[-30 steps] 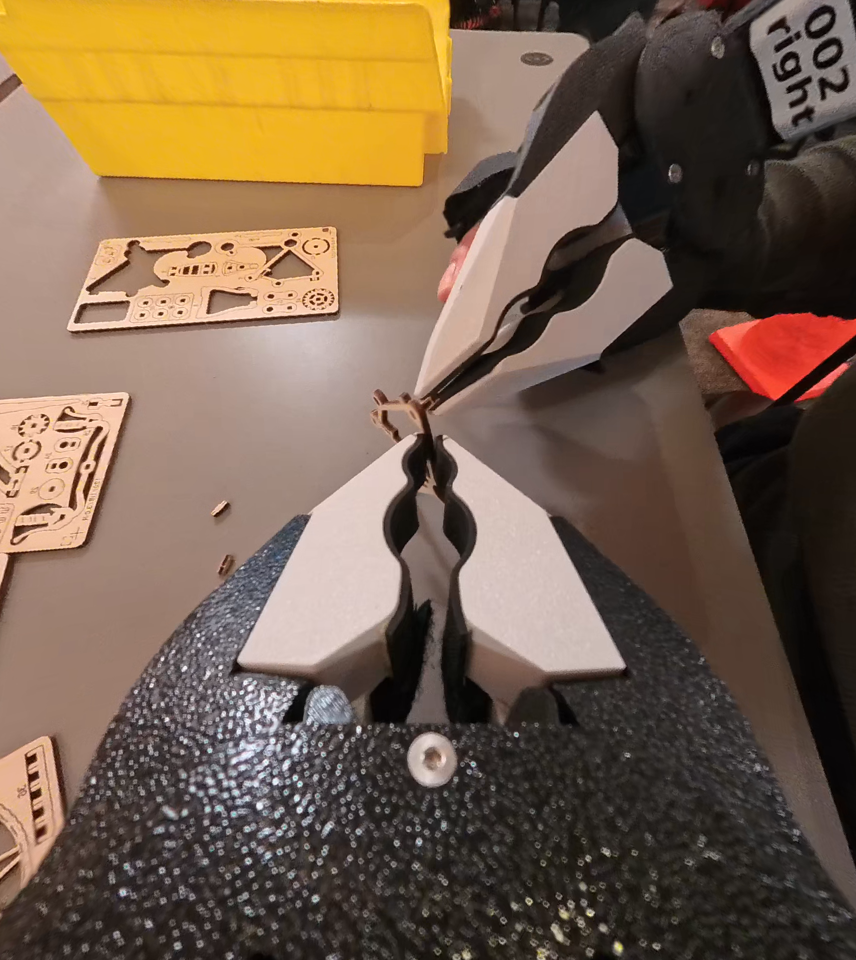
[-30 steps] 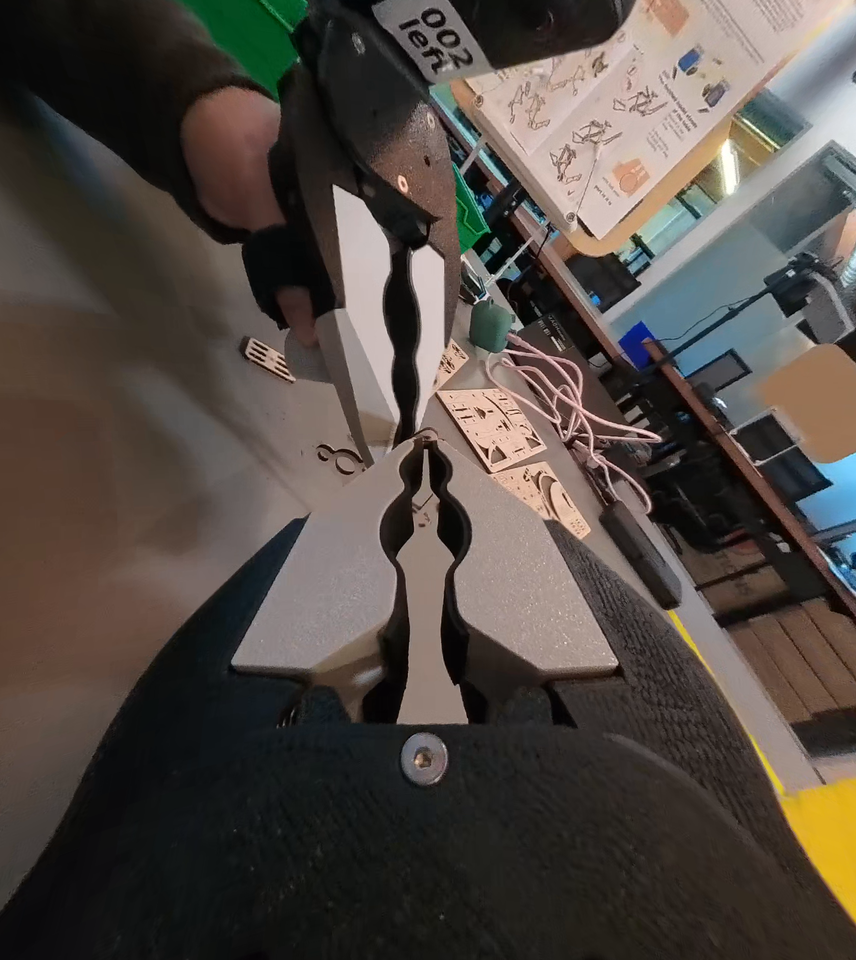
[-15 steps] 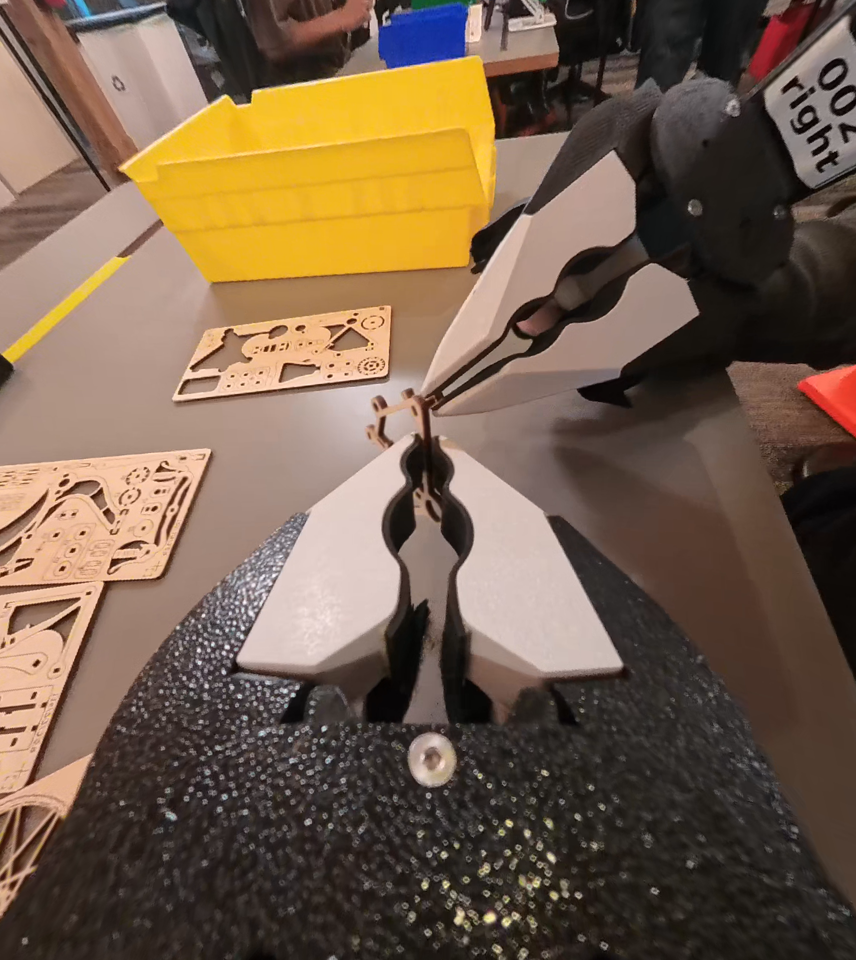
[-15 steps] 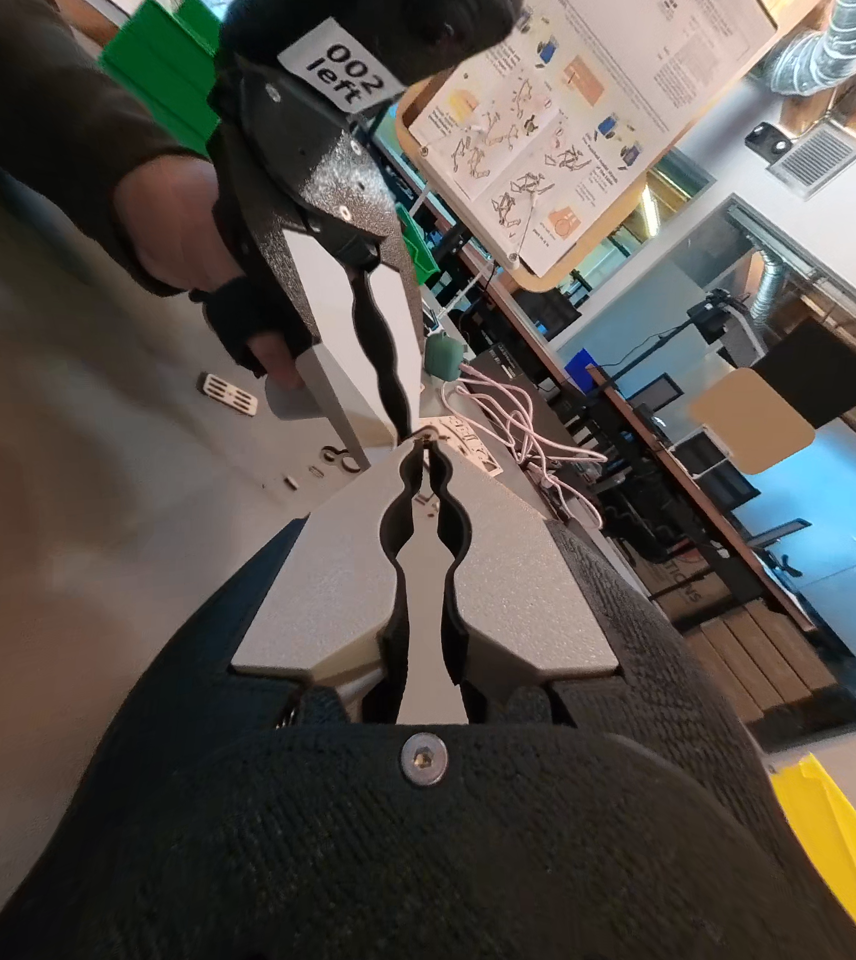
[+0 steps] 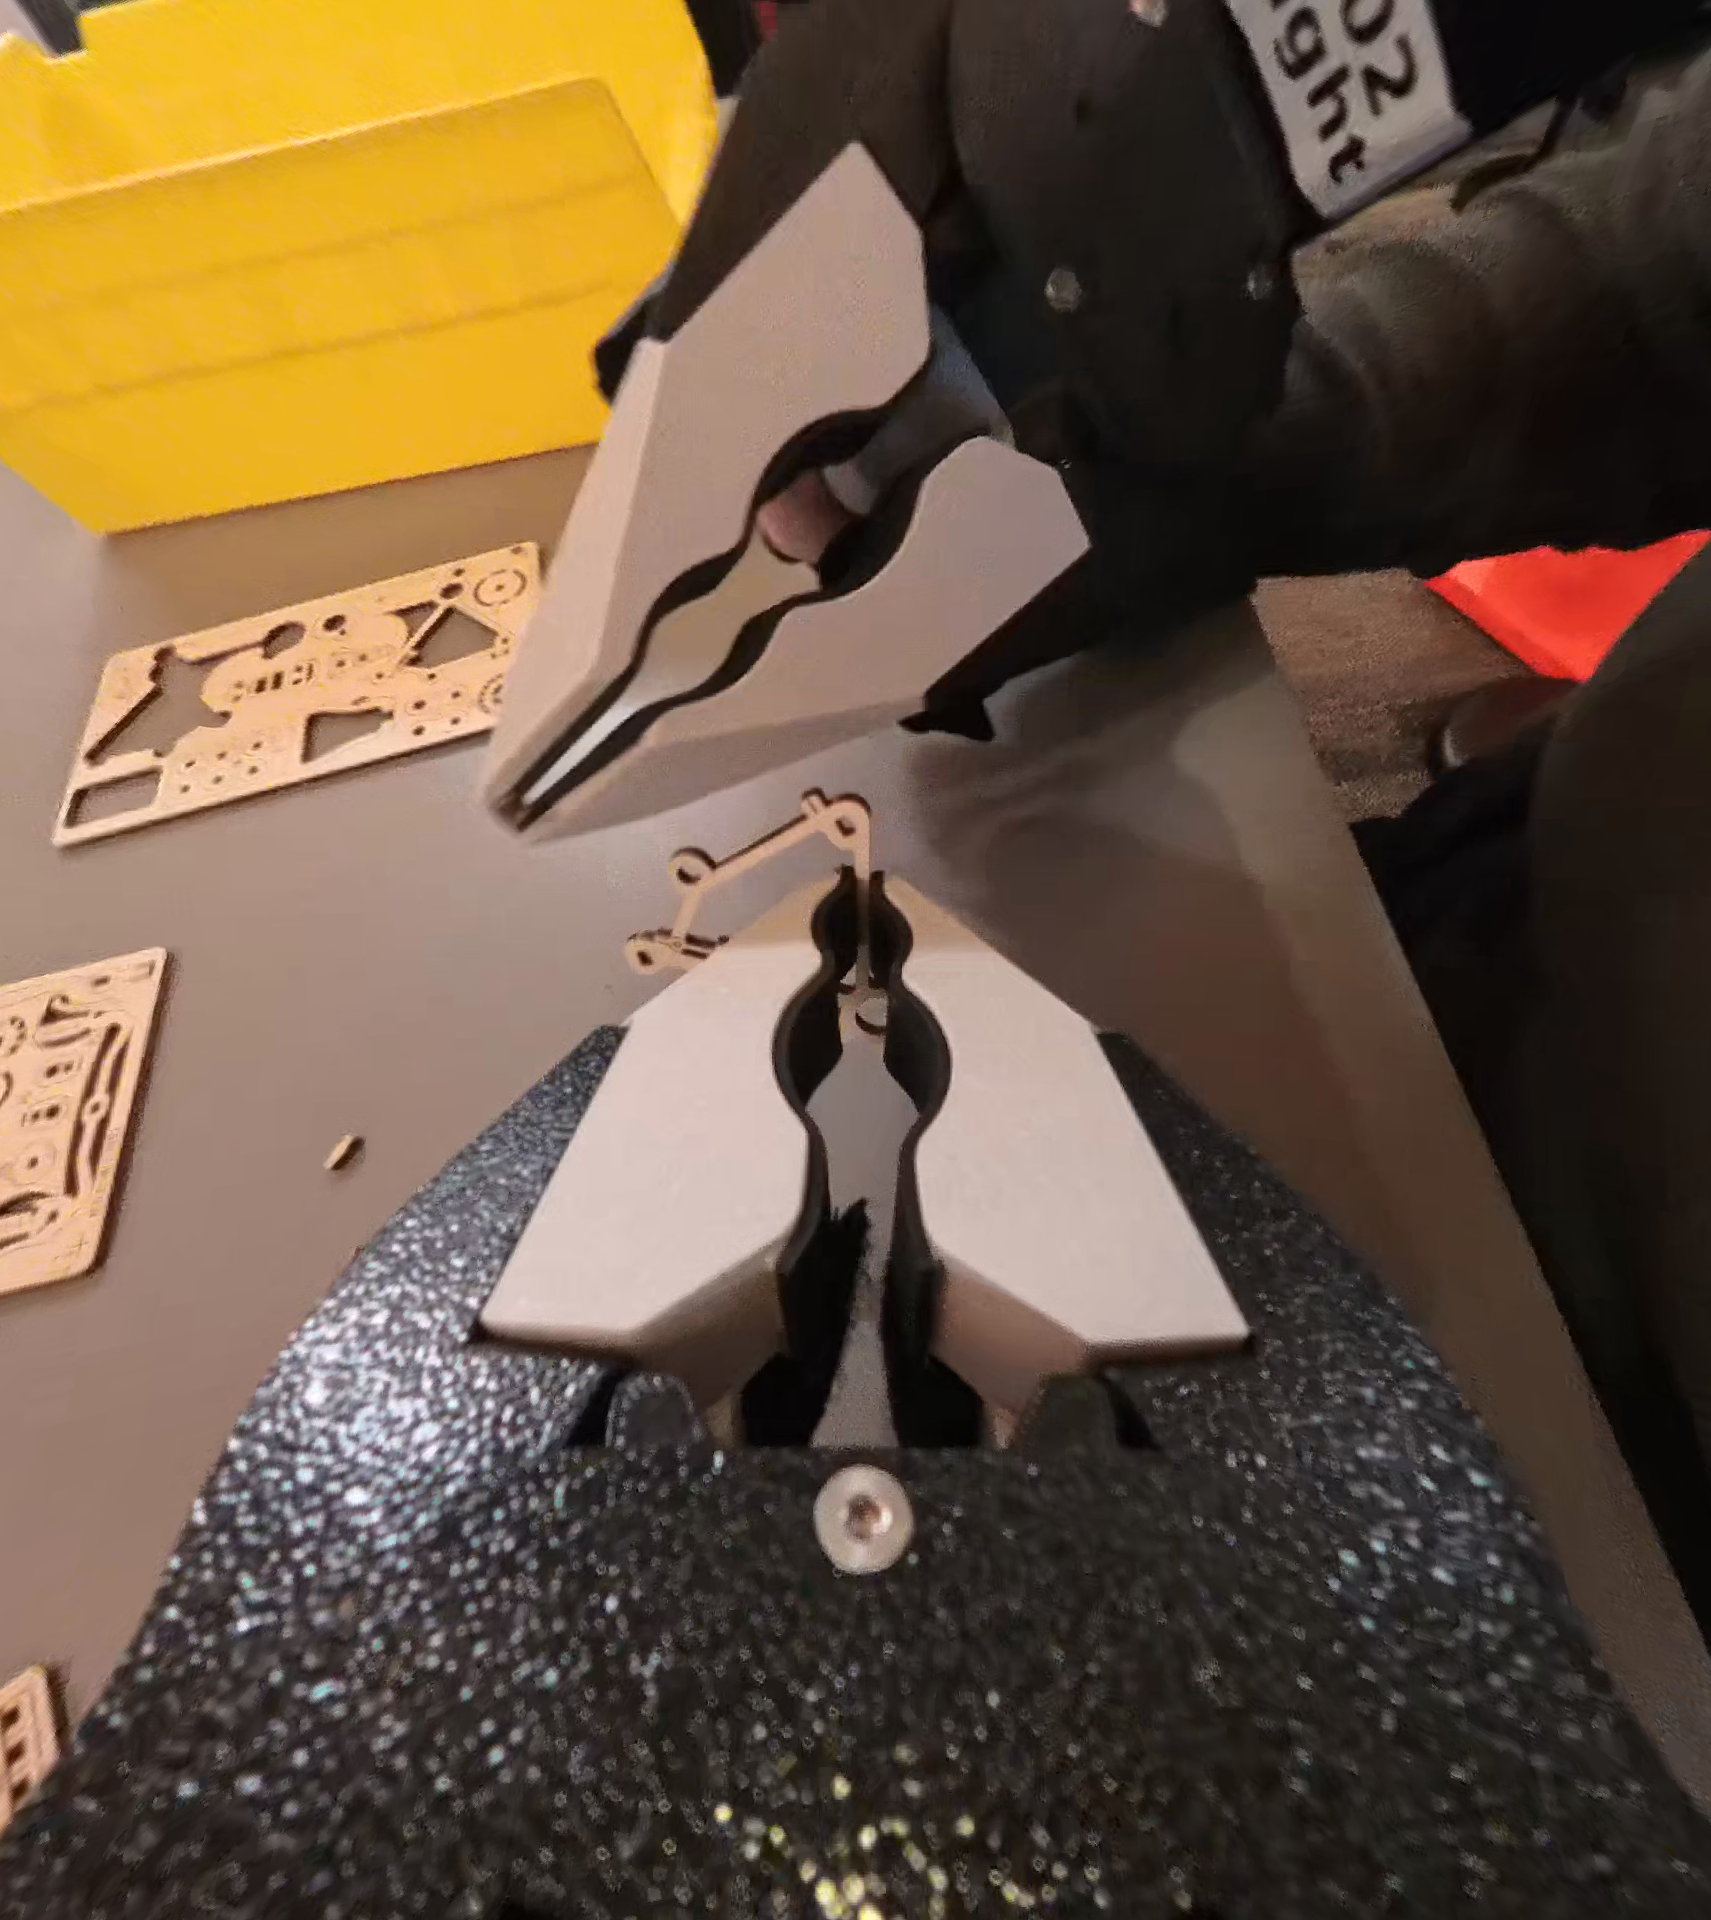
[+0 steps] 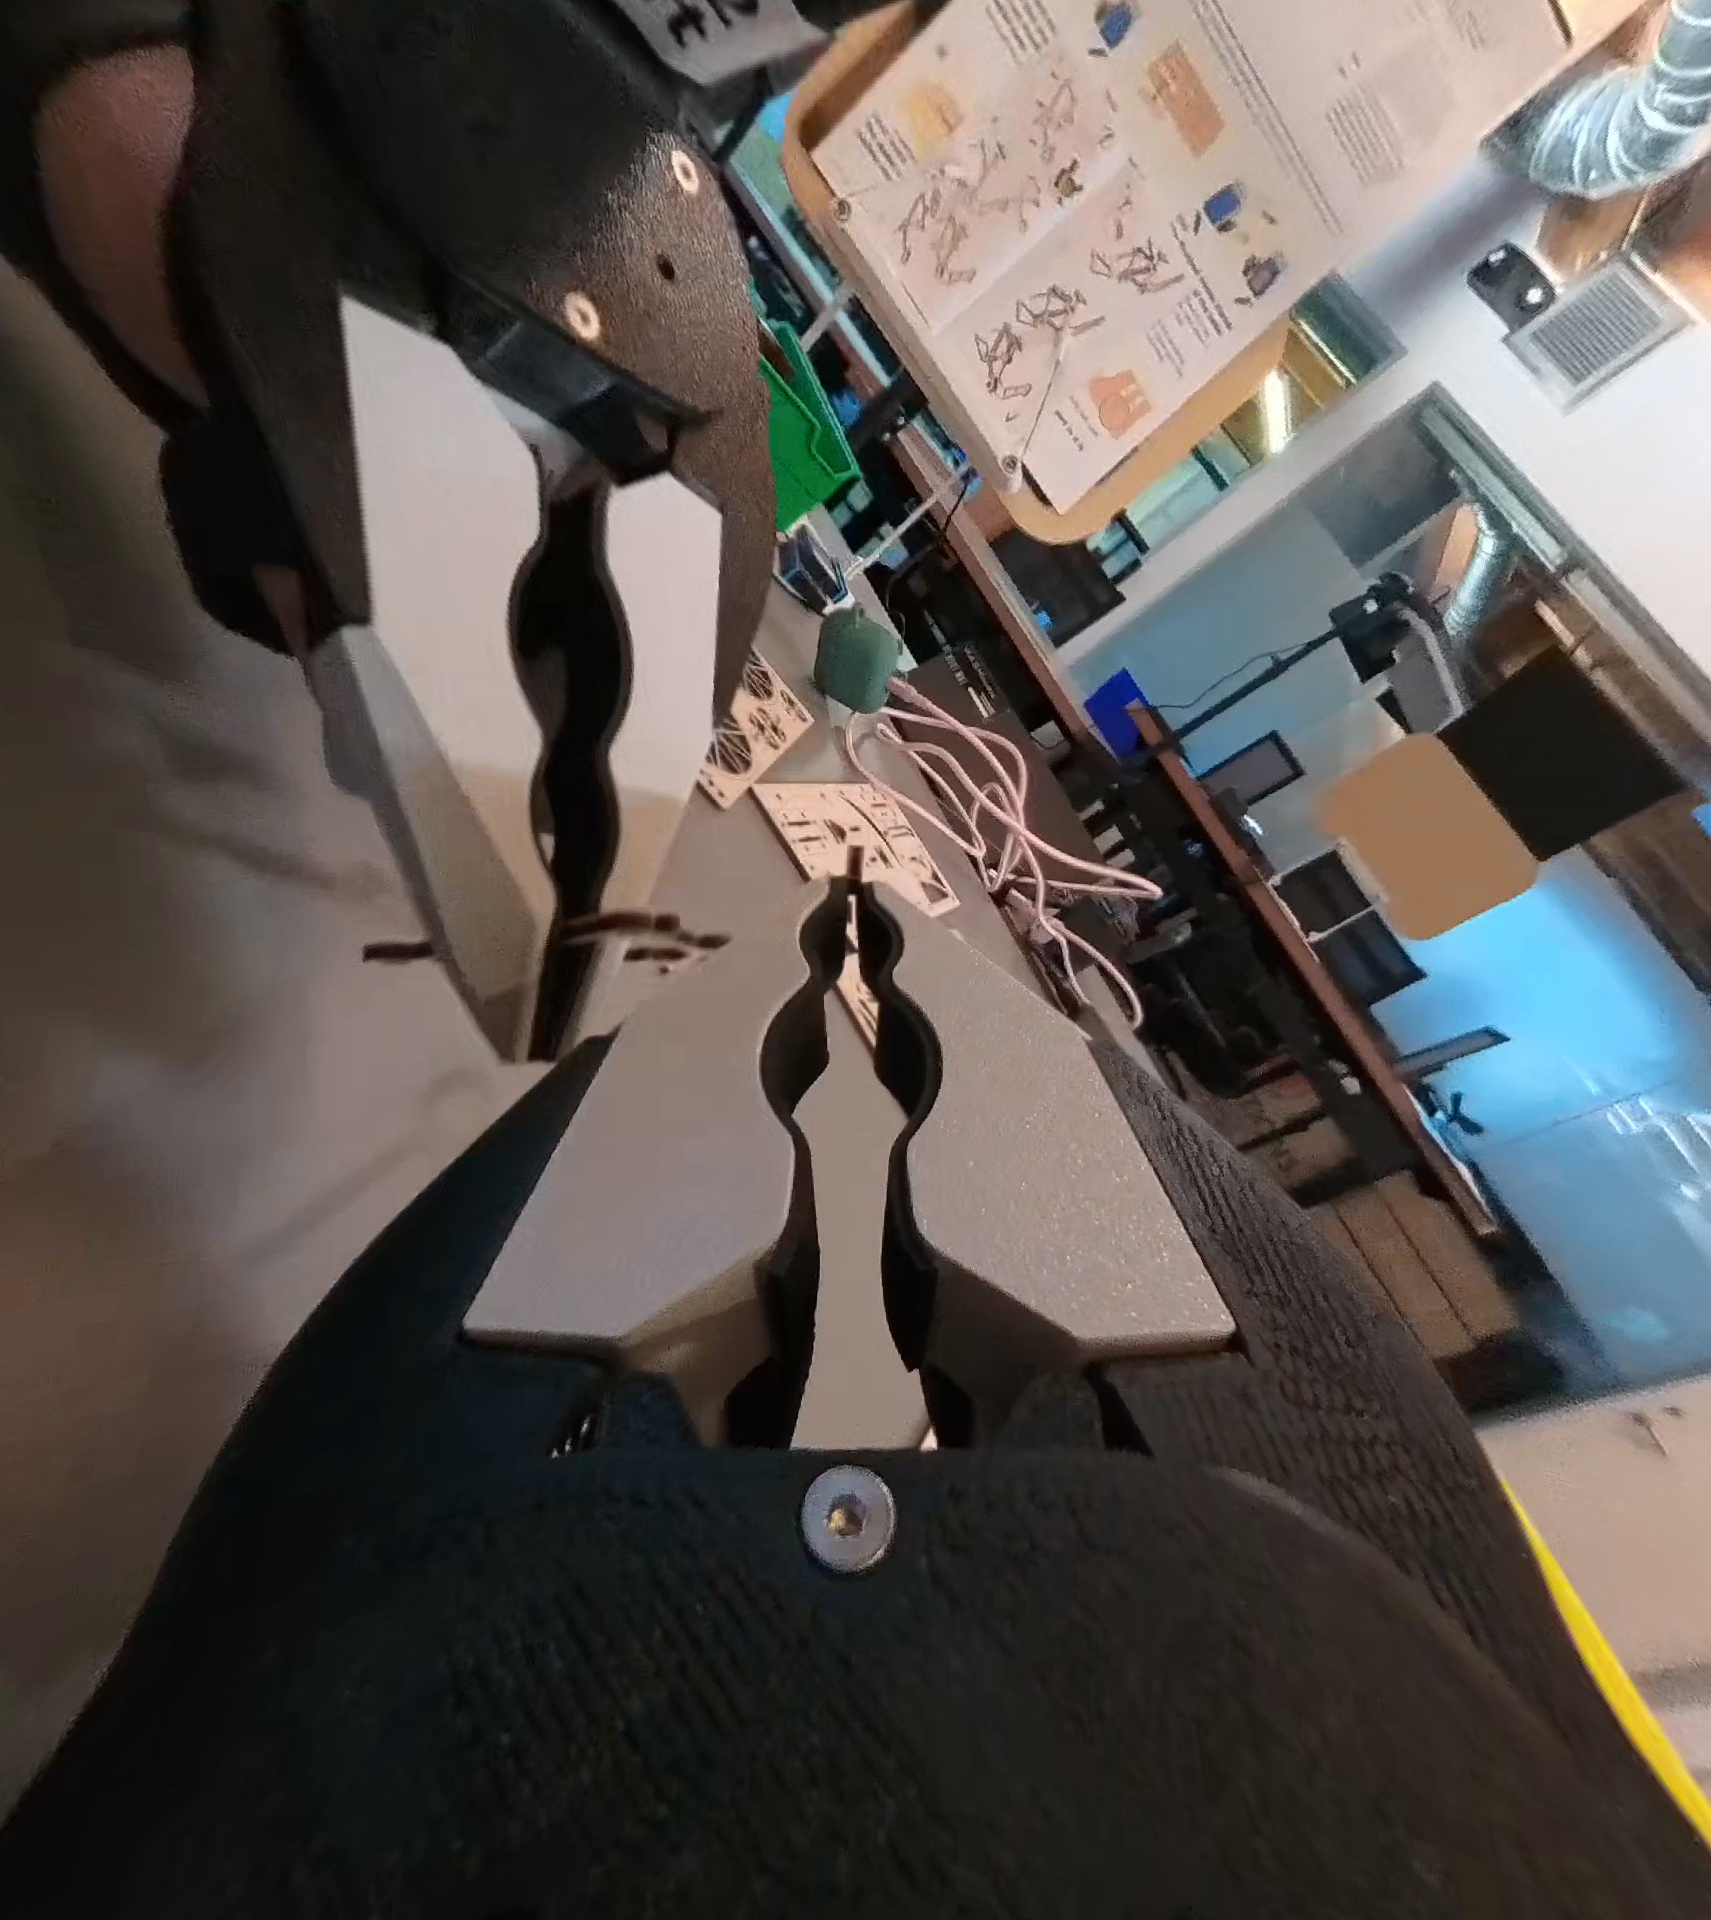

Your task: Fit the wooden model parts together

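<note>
Right claw [image 5: 518, 805] now backing off from part [image 5: 757, 883], no longer touching it, tips nearly closed on nothing visible. Left claw [image 5: 856, 894] clamping part, holding it above counter [image 5: 394, 914]. Judging: join made or released; regrasp or next piece following.

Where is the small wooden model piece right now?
In the left wrist view, the wooden piece is pinched at the left gripper tips, above the table, just below the right gripper.
</note>
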### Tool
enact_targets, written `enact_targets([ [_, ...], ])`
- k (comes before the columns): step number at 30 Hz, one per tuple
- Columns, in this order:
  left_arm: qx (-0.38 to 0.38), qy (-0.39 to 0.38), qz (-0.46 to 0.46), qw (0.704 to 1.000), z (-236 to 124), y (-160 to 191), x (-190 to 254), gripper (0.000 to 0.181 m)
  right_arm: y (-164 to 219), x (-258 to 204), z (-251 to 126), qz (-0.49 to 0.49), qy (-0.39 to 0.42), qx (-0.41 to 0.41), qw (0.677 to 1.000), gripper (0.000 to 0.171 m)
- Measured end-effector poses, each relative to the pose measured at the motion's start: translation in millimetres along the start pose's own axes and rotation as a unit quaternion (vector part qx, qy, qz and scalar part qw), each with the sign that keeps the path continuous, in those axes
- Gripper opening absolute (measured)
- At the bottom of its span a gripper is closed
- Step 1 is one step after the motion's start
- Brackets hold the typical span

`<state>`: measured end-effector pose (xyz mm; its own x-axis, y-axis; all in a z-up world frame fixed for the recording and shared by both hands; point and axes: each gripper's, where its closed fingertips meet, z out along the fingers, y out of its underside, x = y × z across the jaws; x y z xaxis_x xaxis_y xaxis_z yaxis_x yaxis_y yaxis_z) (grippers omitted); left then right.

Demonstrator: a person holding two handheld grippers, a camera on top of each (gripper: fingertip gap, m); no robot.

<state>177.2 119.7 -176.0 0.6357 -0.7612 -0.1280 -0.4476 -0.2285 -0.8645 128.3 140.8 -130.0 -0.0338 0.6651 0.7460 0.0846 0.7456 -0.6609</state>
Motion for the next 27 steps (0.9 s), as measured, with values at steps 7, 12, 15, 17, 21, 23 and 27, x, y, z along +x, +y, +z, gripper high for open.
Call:
enact_targets([
  [7, 0.054, -0.025, -0.069, 0.996, -10.4, -2.4, -28.0, 0.000, 8.1, 6.7, -2.7, 0.028, 0.005, -0.004, 1.000, 0.000],
  [12, 0.080, -0.038, -0.097, 0.991, -15.1, -4.6, -38.5, 0.000, 7.8, 5.6, -4.3, -0.009, 0.019, -0.004, 1.000, 0.000],
  [15, 0.090, -0.035, -0.108, 0.989, -15.8, -5.4, -39.3, 0.000, 5.4, 1.3, -3.4, -0.049, 0.024, -0.006, 0.998, 0.001],
  [17, 0.094, -0.031, -0.113, 0.989, -15.4, -5.8, -38.6, 0.000, 4.6, -0.7, -2.5, -0.071, 0.027, -0.011, 0.997, 0.000],
  [21, 0.099, -0.030, -0.119, 0.988, -14.9, -6.4, -38.7, 0.000, 3.5, -4.2, -0.9, -0.100, 0.032, -0.017, 0.994, 0.000],
  [23, 0.100, -0.032, -0.121, 0.987, -14.6, -5.7, -39.7, 0.000, 4.4, -5.3, 0.4, -0.108, 0.033, -0.024, 0.993, 0.000],
  [27, 0.096, -0.026, -0.129, 0.987, -12.2, -3.6, -39.8, 0.000, 5.2, -7.2, 3.1, -0.114, 0.031, -0.032, 0.993, 0.000],
])
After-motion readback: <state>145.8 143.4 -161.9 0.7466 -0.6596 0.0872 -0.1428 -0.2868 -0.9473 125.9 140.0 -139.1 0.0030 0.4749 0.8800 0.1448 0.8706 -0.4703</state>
